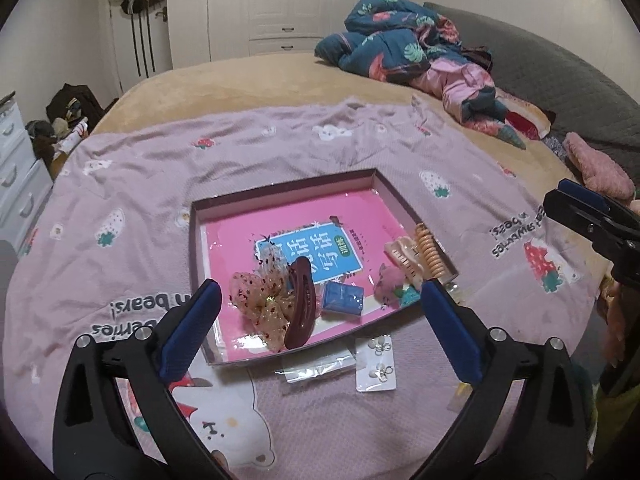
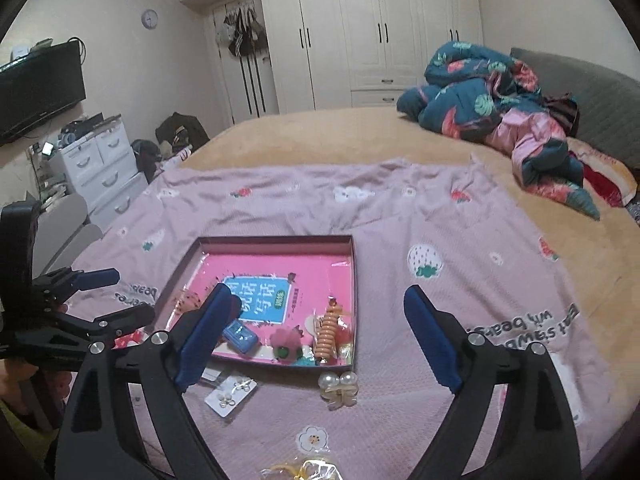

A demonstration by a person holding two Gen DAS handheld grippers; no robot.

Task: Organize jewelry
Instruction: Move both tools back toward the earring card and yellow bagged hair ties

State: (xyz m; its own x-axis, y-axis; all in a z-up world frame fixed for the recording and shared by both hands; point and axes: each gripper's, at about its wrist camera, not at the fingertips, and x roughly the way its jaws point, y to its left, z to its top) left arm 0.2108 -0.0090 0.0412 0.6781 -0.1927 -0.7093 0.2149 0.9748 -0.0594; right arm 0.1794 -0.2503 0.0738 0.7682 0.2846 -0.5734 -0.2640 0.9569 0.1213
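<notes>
**Jewelry mostly in the tray, both grippers spread wide and empty**

Jewelry and hair pieces sit below my two grippers. My left gripper has its blue pads set wide apart, nothing between them, hanging above the near edge of the shallow box tray. My right gripper is likewise spread wide and carrying nothing, above the tray's near right corner.

Inside the tray, on its pink floor with a blue label:
- sheer bow with red dots, near left corner
- dark maroon hair clip, lying over the bow's right side
- small blue box, just beside the clip
- pink fuzzy piece, right of the blue box
- beige claw clip and orange spiral hair tie, side by side against the right wall

Outside the tray, on the lilac strawberry-print sheet:
- white earring card, just off the near edge
- clear plastic bag, touching the card's left side
- pearl claw clip, just off the near right corner
- crinkled clear packet with something yellow, nearest me, partly cut off by the picture's edge

Beyond the sheet: tan bedspread with a heap of blue floral bedding at the far right.
</notes>
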